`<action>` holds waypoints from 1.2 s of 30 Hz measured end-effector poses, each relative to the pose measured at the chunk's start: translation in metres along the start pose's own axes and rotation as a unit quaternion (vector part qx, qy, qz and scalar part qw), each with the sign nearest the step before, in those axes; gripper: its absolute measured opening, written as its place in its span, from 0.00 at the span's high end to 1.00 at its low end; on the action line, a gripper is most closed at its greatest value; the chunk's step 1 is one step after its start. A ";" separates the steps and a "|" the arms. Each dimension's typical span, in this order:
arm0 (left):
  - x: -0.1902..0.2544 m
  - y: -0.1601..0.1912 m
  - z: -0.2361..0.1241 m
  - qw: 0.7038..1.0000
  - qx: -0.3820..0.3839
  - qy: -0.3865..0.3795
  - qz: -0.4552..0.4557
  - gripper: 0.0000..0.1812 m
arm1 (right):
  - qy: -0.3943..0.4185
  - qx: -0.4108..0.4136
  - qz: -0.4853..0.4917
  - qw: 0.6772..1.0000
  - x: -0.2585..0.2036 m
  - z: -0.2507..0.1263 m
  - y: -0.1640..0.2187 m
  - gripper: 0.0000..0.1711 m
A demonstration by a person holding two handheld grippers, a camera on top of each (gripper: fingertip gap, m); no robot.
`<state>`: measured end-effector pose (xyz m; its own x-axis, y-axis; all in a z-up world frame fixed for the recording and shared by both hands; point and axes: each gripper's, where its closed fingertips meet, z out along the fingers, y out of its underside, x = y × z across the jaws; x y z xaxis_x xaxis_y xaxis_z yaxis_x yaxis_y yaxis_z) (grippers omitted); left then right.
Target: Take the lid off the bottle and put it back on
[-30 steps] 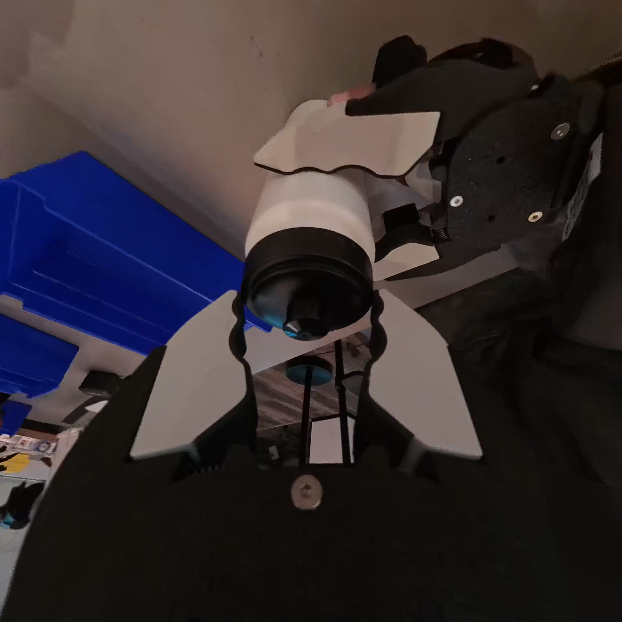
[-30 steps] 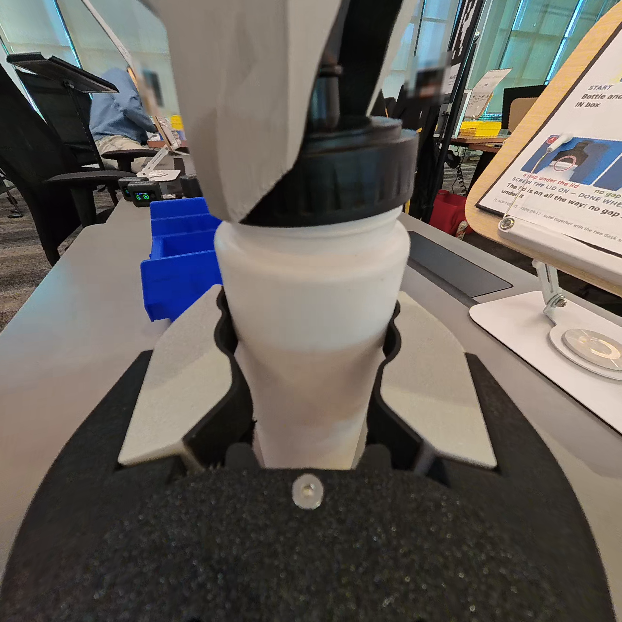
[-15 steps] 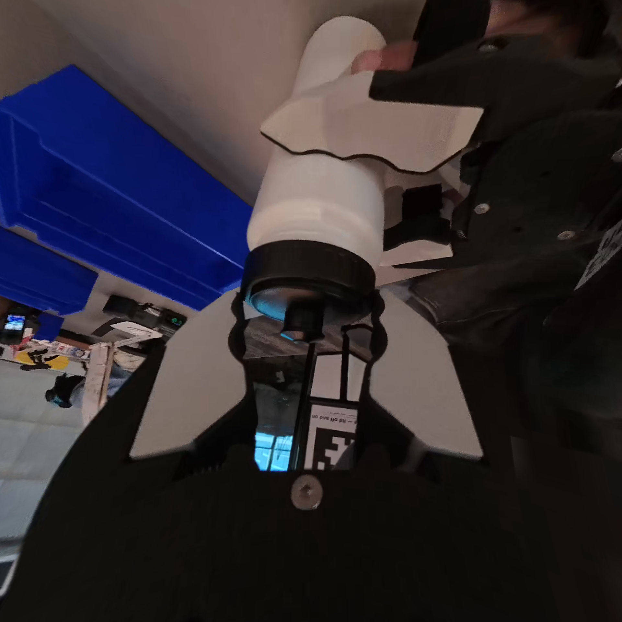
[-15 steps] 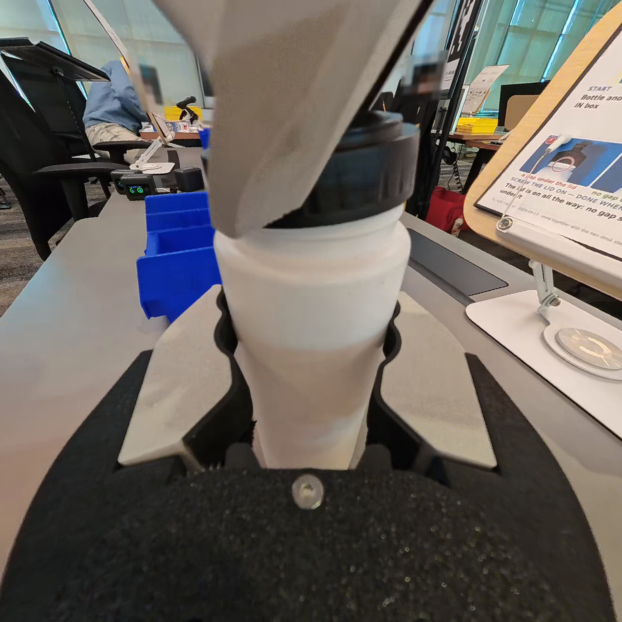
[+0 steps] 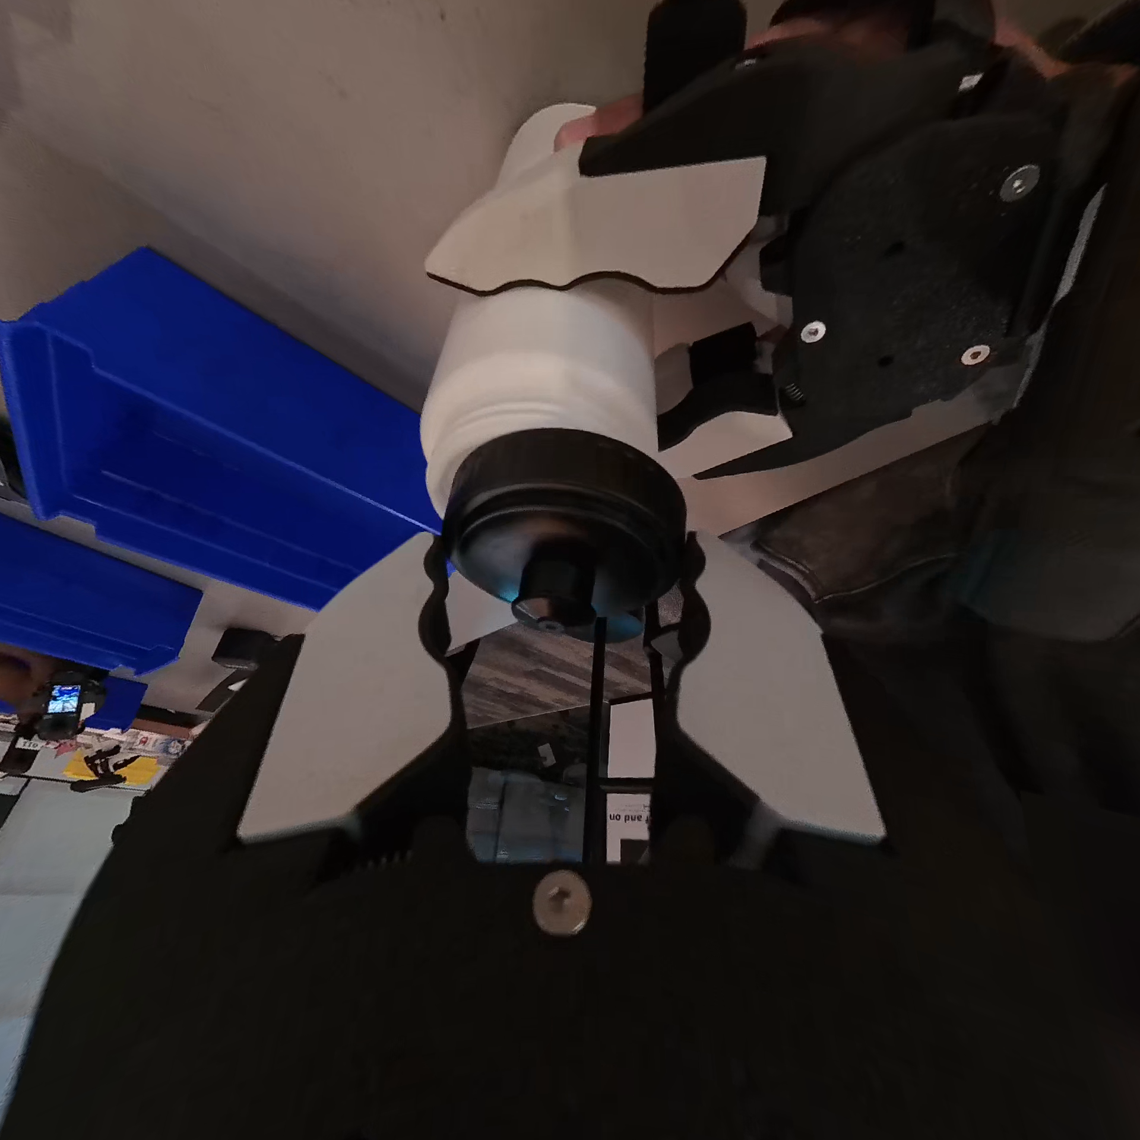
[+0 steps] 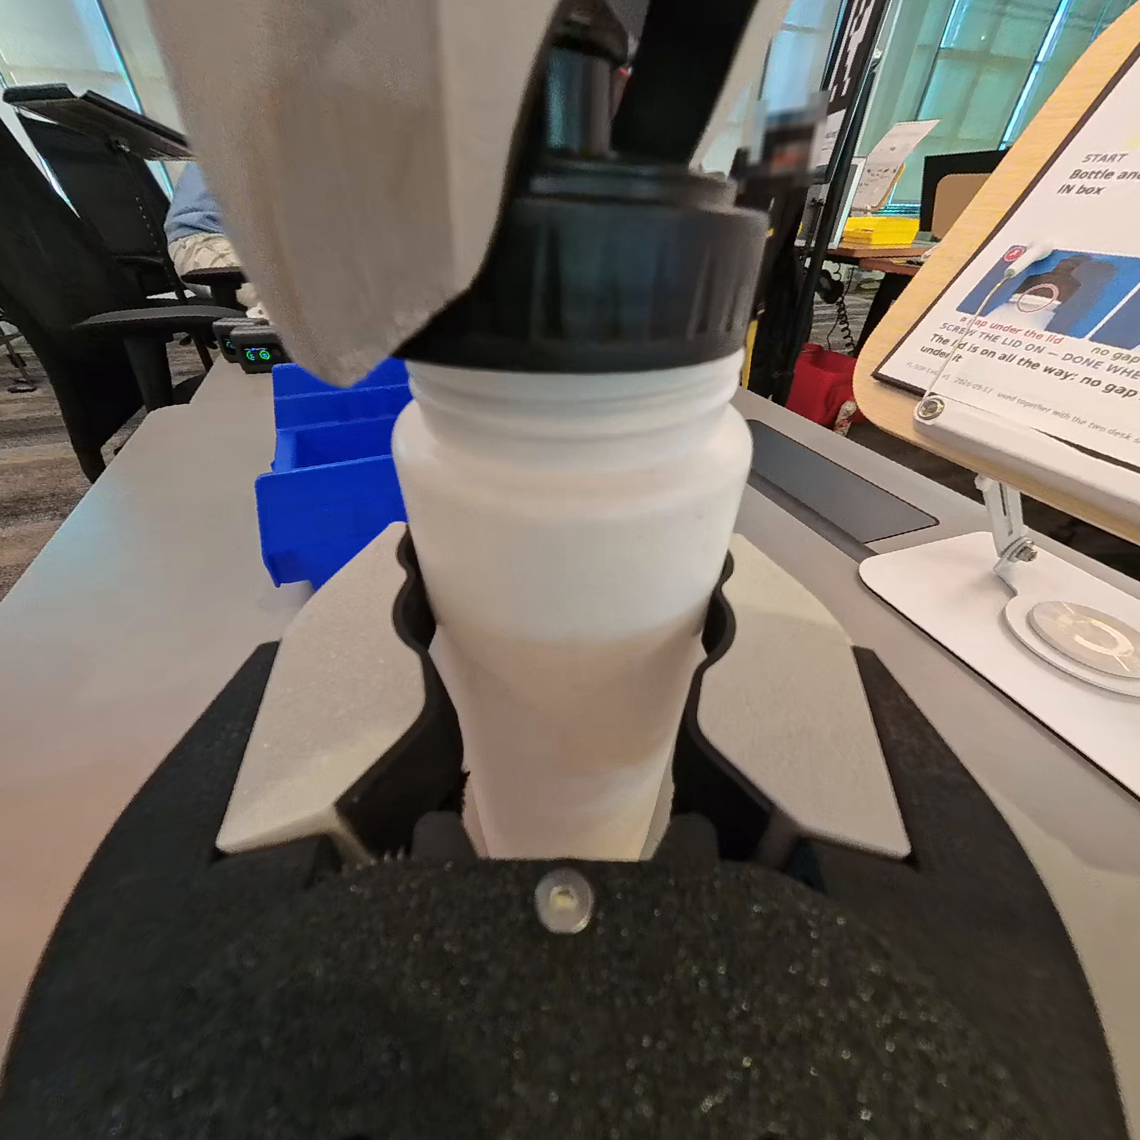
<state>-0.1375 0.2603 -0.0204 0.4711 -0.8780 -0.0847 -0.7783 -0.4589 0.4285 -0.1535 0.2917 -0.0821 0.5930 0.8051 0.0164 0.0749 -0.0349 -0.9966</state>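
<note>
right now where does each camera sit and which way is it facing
Left wrist view: above the bottle, looking down along its own fingers at the black lid they hold; the right gripper shows beyond.
Right wrist view: low over the table, facing level; own fingers clamp the white bottle.
Shared: bottle, lid, blue bins.

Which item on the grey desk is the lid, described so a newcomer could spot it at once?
Start at the grey desk and find the white bottle clamped upright in the right gripper. The lid sits on the bottle's neck, with the left gripper closed around it. It is the only black, ribbed, round cap, topped by a small spout.
</note>
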 end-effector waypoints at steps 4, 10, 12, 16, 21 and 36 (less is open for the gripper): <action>-0.015 0.002 0.001 0.999 -0.010 -0.052 -0.013 0.60 | -0.002 0.000 -0.001 1.000 -0.001 0.000 0.000 0.49; -0.009 -0.003 0.006 1.000 0.011 -0.020 -0.012 0.60 | -0.003 0.001 0.001 1.000 -0.001 0.000 0.000 0.49; -0.009 -0.004 0.007 1.000 0.018 -0.012 -0.008 0.60 | -0.003 0.001 0.001 1.000 -0.001 0.000 0.000 0.49; -0.013 -0.007 0.002 0.998 0.059 -0.010 0.009 0.55 | -0.005 0.001 0.000 1.000 -0.001 0.000 0.000 0.49; -0.010 -0.014 -0.028 0.969 0.235 0.021 0.072 0.50 | -0.005 0.003 0.001 1.000 -0.001 0.000 0.000 0.49; -0.014 -0.014 -0.005 0.835 0.529 0.090 0.123 0.51 | -0.007 0.006 0.002 1.000 -0.001 0.000 0.000 0.49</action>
<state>-0.1314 0.2799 -0.0205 0.2245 -0.9722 0.0672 -0.7469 -0.2159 -0.6289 -0.1539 0.2910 -0.0817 0.5814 0.8135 0.0118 0.0640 -0.0312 -0.9975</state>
